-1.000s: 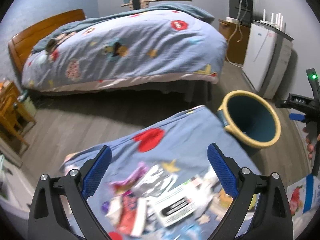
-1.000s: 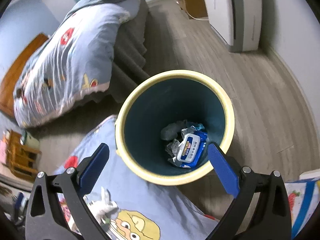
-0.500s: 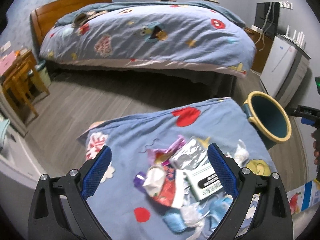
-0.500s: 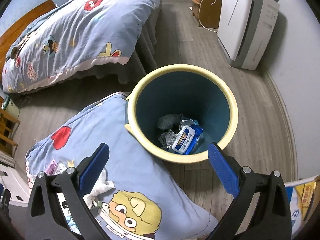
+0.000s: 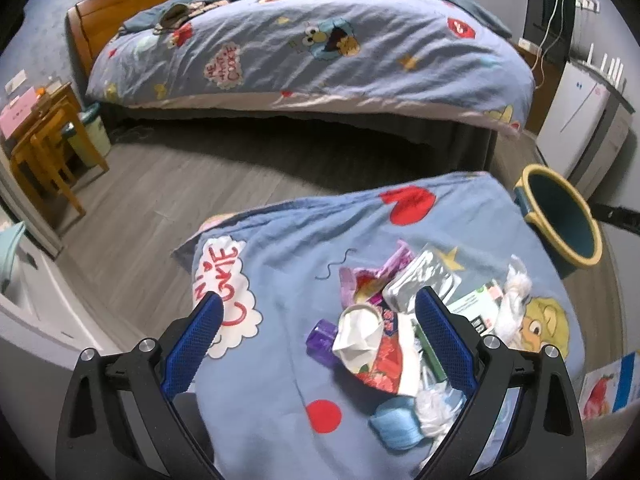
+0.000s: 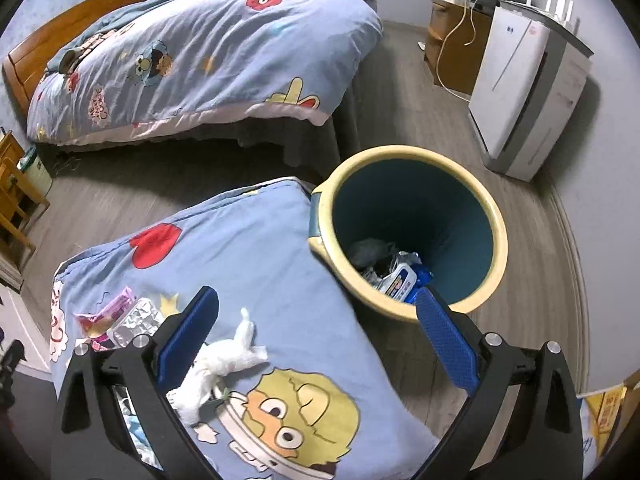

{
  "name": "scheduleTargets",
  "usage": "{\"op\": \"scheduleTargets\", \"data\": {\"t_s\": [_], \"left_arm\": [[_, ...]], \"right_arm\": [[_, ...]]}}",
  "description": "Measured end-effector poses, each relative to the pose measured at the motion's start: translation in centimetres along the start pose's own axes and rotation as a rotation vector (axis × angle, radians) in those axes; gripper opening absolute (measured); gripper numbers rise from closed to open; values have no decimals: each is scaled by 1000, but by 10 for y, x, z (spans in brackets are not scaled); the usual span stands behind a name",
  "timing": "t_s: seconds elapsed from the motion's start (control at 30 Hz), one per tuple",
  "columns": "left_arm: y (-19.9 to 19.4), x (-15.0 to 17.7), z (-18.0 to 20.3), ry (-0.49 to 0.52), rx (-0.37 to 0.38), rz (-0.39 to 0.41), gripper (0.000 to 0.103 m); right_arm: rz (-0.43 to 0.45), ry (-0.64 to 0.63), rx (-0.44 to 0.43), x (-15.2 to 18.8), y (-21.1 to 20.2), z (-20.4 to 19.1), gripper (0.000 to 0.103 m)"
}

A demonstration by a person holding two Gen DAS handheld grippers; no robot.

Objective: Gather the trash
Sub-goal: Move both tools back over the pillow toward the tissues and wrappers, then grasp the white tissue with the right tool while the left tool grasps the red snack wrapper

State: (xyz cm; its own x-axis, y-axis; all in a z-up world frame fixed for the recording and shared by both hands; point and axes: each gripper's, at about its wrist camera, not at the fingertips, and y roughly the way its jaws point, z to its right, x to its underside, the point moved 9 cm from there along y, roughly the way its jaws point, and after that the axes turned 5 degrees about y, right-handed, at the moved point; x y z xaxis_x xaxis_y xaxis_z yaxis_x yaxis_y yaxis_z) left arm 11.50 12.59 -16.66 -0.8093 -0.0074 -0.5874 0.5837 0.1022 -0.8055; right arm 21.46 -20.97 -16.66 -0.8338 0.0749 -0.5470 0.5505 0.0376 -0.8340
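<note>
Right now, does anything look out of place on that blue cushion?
Yes: a litter heap of wrappers, crumpled tissue and a foil pack lies on the cushion, though the bin stands right beside it.

bin [image 6: 496, 216]: yellow rim, teal inside. near quilt [image 5: 280, 272]: light blue, red heart and dot, yellow star. far bed's quilt [image 5: 360, 52]: light blue, cartoon prints. gripper pads [image 5: 444, 336]: blue.

Trash [image 5: 394, 320] heaped on cushion [image 5: 288, 264]. Bin [image 6: 408, 232] on floor, touching cushion's right edge; wrappers [image 6: 394, 274] inside. Bed [image 5: 304, 48] behind. Purifier [image 6: 524, 96] right of bed.
</note>
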Motion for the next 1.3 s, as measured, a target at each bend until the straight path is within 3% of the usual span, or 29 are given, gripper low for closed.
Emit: {"op": "scheduleTargets", "data": {"t_s": [0.17,0.33,0.6,0.8,1.07,1.2,1.3], "left_arm": [[17,10,10,47,2,-54,96],[28,17,25,104,2,-86,96],[45,27,38,127,30,-133,96],[60,35,40,149,22,-180,93],[75,45,49,165,44,-240,68],[79,50,52,169,63,-264,49],[78,49,51,177,55,-256,39]], "right_arm": [[-50,-37,-42,16,11,-28,97],[-115,-111,-24,40,31,-50,97],[-216,-51,-46,61,59,-54,97],[-291,-44,-77,76,81,-63,82],[-373,-41,-144,94,97,-79,62],[-405,-54,-131,98,103,-78,43],[-406,-63,-130,97,102,-77,37]]}}
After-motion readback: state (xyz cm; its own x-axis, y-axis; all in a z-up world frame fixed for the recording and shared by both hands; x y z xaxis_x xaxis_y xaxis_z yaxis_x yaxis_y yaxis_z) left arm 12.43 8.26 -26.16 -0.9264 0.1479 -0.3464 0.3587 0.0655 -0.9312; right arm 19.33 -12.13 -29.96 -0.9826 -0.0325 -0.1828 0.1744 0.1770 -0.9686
